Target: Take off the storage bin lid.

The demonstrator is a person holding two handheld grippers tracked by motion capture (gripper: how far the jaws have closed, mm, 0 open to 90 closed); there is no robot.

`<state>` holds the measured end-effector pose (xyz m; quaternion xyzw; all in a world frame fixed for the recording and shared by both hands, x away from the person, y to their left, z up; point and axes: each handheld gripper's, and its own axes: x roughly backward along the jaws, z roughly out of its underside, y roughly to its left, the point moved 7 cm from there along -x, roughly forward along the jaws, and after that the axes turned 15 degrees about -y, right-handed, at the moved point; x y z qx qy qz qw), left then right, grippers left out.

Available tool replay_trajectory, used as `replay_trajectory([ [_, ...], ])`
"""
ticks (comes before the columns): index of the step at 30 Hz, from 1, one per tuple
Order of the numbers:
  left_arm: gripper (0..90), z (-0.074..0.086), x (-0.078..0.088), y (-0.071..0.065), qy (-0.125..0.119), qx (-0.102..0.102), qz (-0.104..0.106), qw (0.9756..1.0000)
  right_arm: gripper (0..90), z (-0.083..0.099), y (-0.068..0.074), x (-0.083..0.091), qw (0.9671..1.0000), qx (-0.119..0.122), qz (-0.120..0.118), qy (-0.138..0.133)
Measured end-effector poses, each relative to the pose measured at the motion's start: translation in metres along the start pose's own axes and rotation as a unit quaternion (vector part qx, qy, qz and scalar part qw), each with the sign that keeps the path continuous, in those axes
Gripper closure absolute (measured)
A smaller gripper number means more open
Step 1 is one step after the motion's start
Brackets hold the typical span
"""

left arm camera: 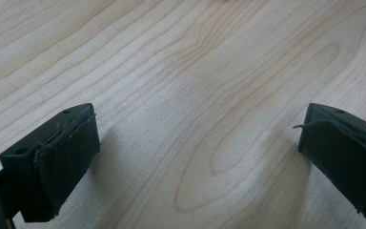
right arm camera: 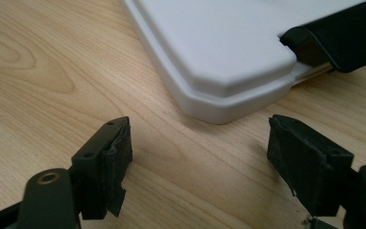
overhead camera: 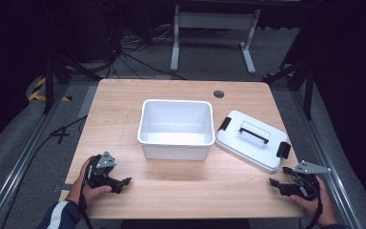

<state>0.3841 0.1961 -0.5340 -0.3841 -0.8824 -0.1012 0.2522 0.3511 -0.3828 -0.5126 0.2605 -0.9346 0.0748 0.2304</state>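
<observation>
So the lid (overhead camera: pixel 252 140) was lying flat on the tabletop (overhead camera: pixel 181 191), handle side up, just to the right of the white bin (overhead camera: pixel 175 129) and pretty much touching its right wall. It sat skewed, with its long axis running from the bin's far right corner down toward the near right edge of the tabletop, a black latch at each end and the black handle (overhead camera: pixel 254 132) across the middle. The bin itself looked empty and open.

The right tongs (overhead camera: pixel 272 182) were near the front edge, right of the bin and just short of the lid's near corner. Jaws spread wide, nothing between them, and the right gripper view had that rounded corner (right arm camera: pixel 228 102) dead ahead, with a latch off to its upper right.

The left tongs (overhead camera: pixel 127 180) sat in front of the bin's left corner, also spread and empty, well apart from the lid. I'd say the right hand is clearly the closer one for grabbing it.
</observation>
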Motion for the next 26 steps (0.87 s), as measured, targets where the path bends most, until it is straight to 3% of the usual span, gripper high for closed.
replay_trajectory([
  [26,0.2,-0.0003,-0.0002,0.0007,0.002,-0.003,0.004,1.0000,21.0,0.0006,-0.0005,-0.0028,0.9999,0.006,0.002,-0.011],
])
